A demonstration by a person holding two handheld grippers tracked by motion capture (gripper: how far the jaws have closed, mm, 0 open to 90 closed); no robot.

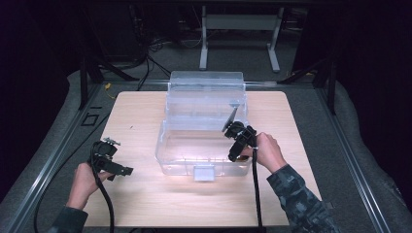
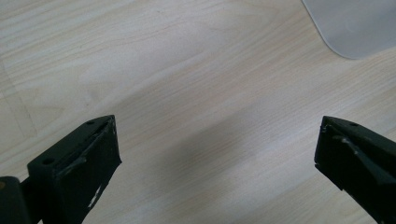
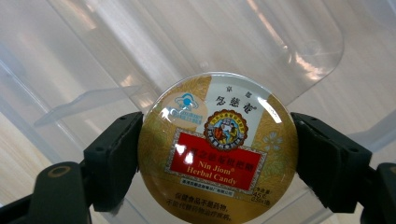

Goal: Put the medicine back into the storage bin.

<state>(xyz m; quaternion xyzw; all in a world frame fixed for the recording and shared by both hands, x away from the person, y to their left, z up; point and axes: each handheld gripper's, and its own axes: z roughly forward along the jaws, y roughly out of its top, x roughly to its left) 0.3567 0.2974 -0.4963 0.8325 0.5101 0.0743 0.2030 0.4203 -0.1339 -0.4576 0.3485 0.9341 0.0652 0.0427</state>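
Raised lid [image 1: 206,92] blocks the open box [image 1: 167,155] behind.

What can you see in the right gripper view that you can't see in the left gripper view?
The right gripper view shows a round gold candy tin with a red label clamped between the right gripper jaws, over the inside of the clear plastic storage box. The left gripper view shows the left gripper with jaws wide apart and nothing between them, above the bare light wooden table. Both show two black jaws, some of the table's wood, and part of the clear box.
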